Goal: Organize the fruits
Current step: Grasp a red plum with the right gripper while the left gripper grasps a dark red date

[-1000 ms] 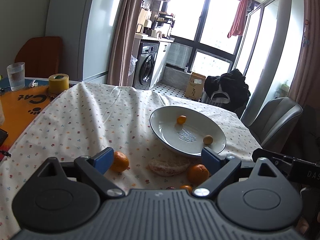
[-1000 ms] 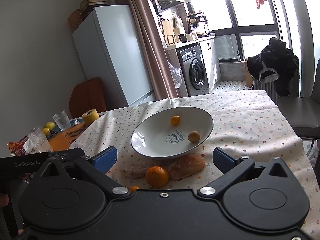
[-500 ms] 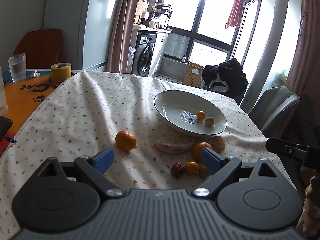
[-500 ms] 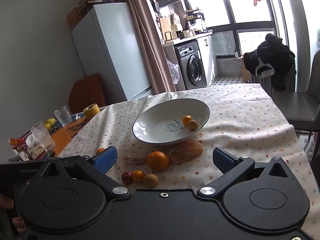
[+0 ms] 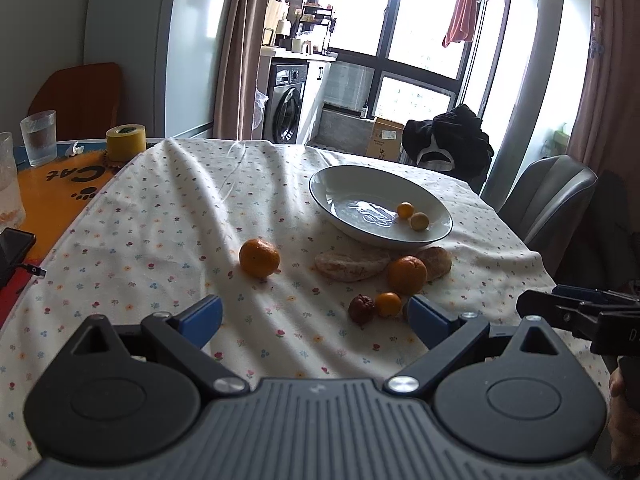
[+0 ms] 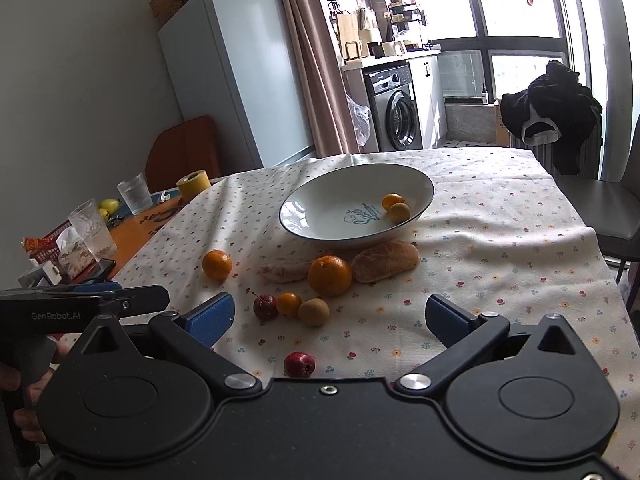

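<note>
Fruits: loose on the table (image 6: 500, 248), in front of the white bowl (image 6: 304, 204), which already has two small ones inside.
Left tool (image 5: 316, 320): blue pads spread wide, holding nothing, raised above the cloth.
Right tool (image 6: 330, 318): likewise spread and empty.
Nearest piece: red fruit (image 6: 299, 364) just ahead of the right tool.
Cluster: dark red fruit (image 6: 265, 306), small orange (image 6: 289, 304) and brown fruit (image 6: 314, 311) touching in a row.
Farther out: big orange (image 6: 329, 275) against two bread rolls; lone orange (image 5: 259, 258) well apart.
Handling: probably light, round, prone to rolling; thin skins likely bruise.
Hold: pinch across the widest middle, gently.
</note>
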`<state>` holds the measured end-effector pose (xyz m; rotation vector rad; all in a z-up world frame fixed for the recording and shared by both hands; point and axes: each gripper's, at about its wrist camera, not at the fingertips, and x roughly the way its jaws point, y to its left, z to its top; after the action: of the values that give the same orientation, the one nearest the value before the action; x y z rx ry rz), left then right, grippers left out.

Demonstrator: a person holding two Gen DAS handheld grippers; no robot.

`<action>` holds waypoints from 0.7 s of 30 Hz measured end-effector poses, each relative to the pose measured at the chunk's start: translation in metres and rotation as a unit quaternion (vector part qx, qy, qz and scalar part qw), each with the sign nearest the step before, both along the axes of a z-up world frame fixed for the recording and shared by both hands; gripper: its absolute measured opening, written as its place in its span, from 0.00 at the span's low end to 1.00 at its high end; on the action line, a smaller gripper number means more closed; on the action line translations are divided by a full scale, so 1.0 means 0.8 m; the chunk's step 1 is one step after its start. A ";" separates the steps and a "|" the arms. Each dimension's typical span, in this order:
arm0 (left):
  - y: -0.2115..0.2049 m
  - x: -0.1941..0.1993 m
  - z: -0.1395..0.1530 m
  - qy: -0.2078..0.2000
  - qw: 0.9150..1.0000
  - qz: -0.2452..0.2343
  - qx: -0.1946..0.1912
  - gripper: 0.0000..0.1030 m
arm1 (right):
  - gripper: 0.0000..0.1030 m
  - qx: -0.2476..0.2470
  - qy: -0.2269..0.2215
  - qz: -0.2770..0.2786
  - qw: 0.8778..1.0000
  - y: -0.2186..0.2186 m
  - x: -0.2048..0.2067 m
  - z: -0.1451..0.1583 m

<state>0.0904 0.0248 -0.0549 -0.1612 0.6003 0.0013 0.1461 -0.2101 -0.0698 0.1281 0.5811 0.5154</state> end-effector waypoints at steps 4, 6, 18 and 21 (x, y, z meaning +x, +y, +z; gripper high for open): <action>-0.001 -0.004 -0.008 0.004 1.000 -0.006 -0.003 0.94 | 0.96 -0.005 0.007 0.009 1.000 0.005 -0.001 -0.005; -0.004 -0.004 -0.011 0.005 1.000 -0.012 -0.002 0.93 | 0.88 -0.007 0.013 0.010 1.000 0.008 0.000 -0.009; -0.006 0.004 -0.032 0.018 0.999 -0.027 -0.005 0.81 | 0.58 -0.017 0.057 0.041 0.997 0.030 0.010 -0.040; -0.005 0.008 -0.037 0.023 0.999 -0.029 -0.006 0.76 | 0.58 -0.018 0.064 0.045 0.997 0.037 0.013 -0.046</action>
<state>0.0965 0.0209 -0.0846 -0.1565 0.6509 -0.0555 0.1566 -0.1805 -0.1066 0.1004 0.7226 0.5866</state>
